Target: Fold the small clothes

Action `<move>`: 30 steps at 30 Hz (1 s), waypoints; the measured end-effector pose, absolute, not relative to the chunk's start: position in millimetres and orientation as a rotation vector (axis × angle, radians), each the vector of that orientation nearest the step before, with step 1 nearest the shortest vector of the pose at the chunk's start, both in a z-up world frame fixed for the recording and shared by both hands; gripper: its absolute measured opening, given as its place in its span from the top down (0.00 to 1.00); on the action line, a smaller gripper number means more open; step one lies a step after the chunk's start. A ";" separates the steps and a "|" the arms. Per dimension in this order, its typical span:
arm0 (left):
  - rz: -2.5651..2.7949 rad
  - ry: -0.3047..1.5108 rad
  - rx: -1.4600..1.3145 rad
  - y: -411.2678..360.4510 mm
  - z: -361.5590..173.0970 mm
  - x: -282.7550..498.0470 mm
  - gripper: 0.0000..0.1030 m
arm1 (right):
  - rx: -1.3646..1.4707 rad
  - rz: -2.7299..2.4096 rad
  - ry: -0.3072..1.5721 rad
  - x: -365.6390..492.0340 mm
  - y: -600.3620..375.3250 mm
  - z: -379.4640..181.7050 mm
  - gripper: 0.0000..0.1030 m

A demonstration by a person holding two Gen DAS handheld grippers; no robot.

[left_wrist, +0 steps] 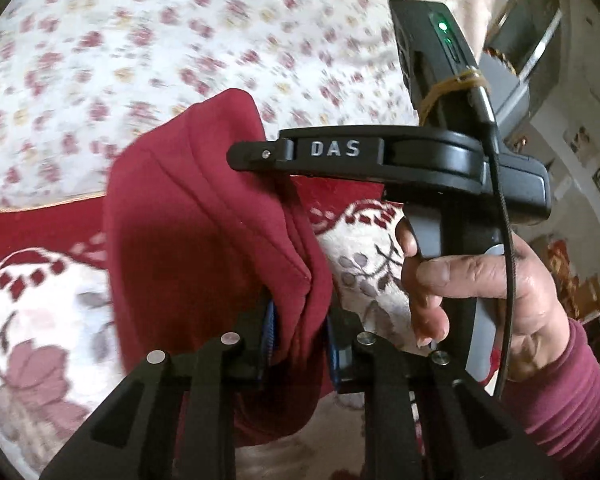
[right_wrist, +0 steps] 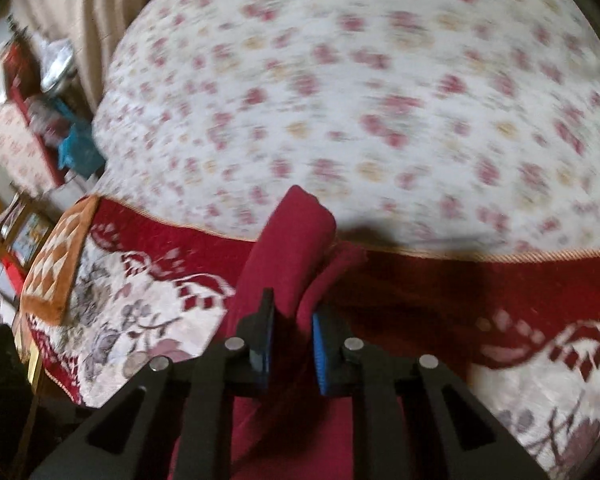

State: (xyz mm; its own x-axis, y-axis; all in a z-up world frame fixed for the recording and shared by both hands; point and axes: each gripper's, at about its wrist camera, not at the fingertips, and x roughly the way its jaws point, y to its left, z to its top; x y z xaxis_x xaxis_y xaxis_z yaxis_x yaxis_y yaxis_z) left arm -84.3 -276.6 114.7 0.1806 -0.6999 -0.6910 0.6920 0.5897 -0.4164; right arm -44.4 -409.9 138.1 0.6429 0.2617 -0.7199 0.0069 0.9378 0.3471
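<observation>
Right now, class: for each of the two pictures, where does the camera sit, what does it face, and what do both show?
Left wrist: sits on the left hand-held gripper, facing the red garment it clamps; the right hand shows.
Right wrist: sits on the right hand-held gripper, facing down over the bed; no hand shows.
Shared: the red garment, floral sheet and patterned blanket.
</observation>
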 end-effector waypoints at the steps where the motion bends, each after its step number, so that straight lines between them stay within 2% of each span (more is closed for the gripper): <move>1: -0.985 0.996 -0.004 -286.8 109.1 -84.9 1.00 | 0.347 0.131 0.867 -47.3 -419.4 133.0 0.84; 5: -0.984 1.055 0.008 -316.0 83.0 -85.5 1.00 | 0.396 0.048 0.902 -54.1 -453.3 98.7 0.84; 8: -0.993 1.104 -0.021 -323.8 68.4 -82.8 0.93 | 0.430 -0.014 0.946 -53.1 -467.7 65.3 0.84; 11: -1.056 1.134 -0.053 -305.7 82.6 -85.8 0.90 | 0.476 -0.042 0.943 -57.6 -474.5 47.5 0.77; 14: -1.088 1.013 0.025 -269.2 113.9 -98.3 0.83 | 0.562 -0.036 0.906 -76.6 -482.9 57.3 0.61; 16: -1.022 0.918 0.102 -244.1 125.5 -104.0 0.76 | 0.592 -0.020 0.880 -97.1 -484.5 70.1 0.46; 17: -0.985 0.889 0.127 -238.1 126.8 -104.9 0.75 | 0.594 0.004 0.853 -110.8 -482.8 77.9 0.44; 19: -0.871 0.842 0.185 -223.5 119.8 -101.9 0.75 | 0.580 0.019 0.818 -128.7 -475.9 87.0 0.33; 21: -0.812 0.877 0.180 -218.1 102.3 -93.1 0.75 | 0.548 0.037 0.817 -140.6 -463.4 85.9 0.31; 23: -0.810 0.926 0.118 -215.9 85.2 -88.6 0.75 | 0.520 0.051 0.871 -140.8 -452.1 75.6 0.38; 24: -0.813 0.955 0.095 -219.3 75.3 -85.7 0.75 | 0.506 0.058 0.887 -141.7 -447.6 70.5 0.62; 25: -0.811 0.976 0.091 -221.0 67.4 -84.1 0.75 | 0.473 0.054 0.896 -144.5 -441.8 67.2 0.76; 30: -0.832 0.991 0.131 -228.5 43.0 -85.7 0.73 | 0.391 -0.019 0.861 -172.2 -444.9 70.4 0.83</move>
State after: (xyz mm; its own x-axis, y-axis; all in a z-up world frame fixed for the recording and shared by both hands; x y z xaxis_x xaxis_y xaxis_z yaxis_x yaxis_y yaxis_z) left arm -85.7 -228.5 43.0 0.2742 -0.5601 -0.7817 0.6725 0.6928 -0.2604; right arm -172.2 -444.9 70.4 0.6556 0.1398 -0.7420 0.1723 0.9291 0.3273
